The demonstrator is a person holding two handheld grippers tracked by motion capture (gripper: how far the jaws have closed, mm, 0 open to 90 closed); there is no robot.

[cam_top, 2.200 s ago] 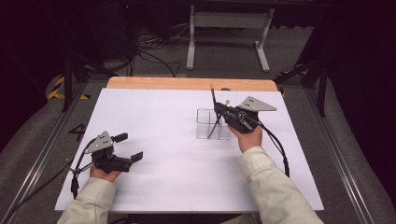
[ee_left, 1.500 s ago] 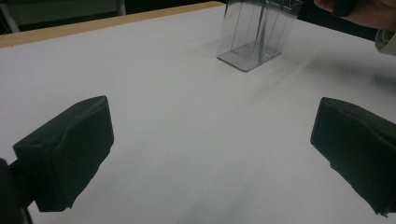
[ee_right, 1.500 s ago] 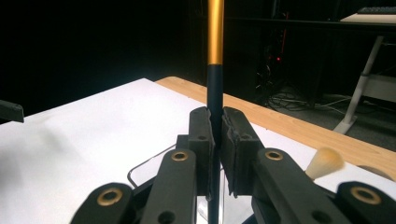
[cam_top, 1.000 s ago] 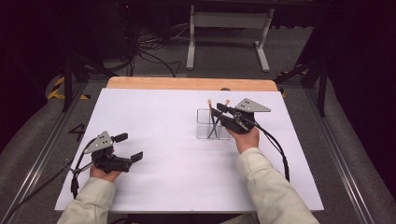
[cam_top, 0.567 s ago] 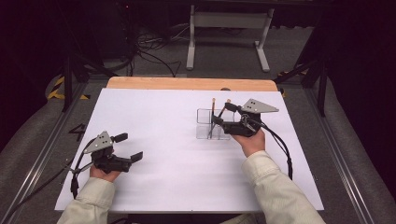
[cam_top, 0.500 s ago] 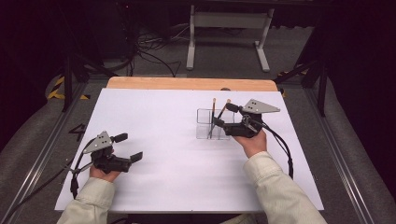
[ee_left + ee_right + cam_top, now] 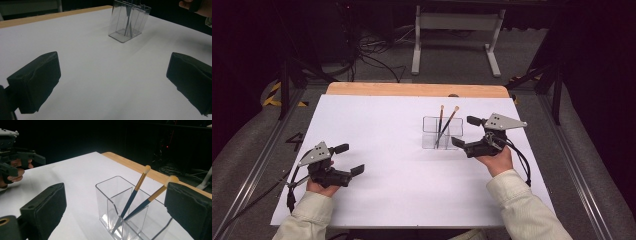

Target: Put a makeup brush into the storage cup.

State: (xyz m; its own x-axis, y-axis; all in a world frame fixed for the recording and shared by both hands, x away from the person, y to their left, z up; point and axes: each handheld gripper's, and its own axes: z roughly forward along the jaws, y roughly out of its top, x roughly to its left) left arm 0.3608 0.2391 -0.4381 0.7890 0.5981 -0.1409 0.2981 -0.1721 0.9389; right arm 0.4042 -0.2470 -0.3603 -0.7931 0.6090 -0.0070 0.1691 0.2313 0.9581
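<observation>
My left gripper (image 7: 348, 159) rests low on the white table (image 7: 377, 195), jaws spread wide with nothing between them. Well ahead of it and off to its right stands the clear holder (image 7: 442, 133) with two brushes (image 7: 445, 125) leaning inside. Just right of the holder, my right gripper (image 7: 465, 131) has just been opening its jaws; they stand apart, empty, the brushes just ahead of them.

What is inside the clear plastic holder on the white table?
Two brushes stand tilted inside the clear holder, their pale ends up, leaning on its walls. Their lower tips meet near the bottom, blurred by the plastic.
</observation>
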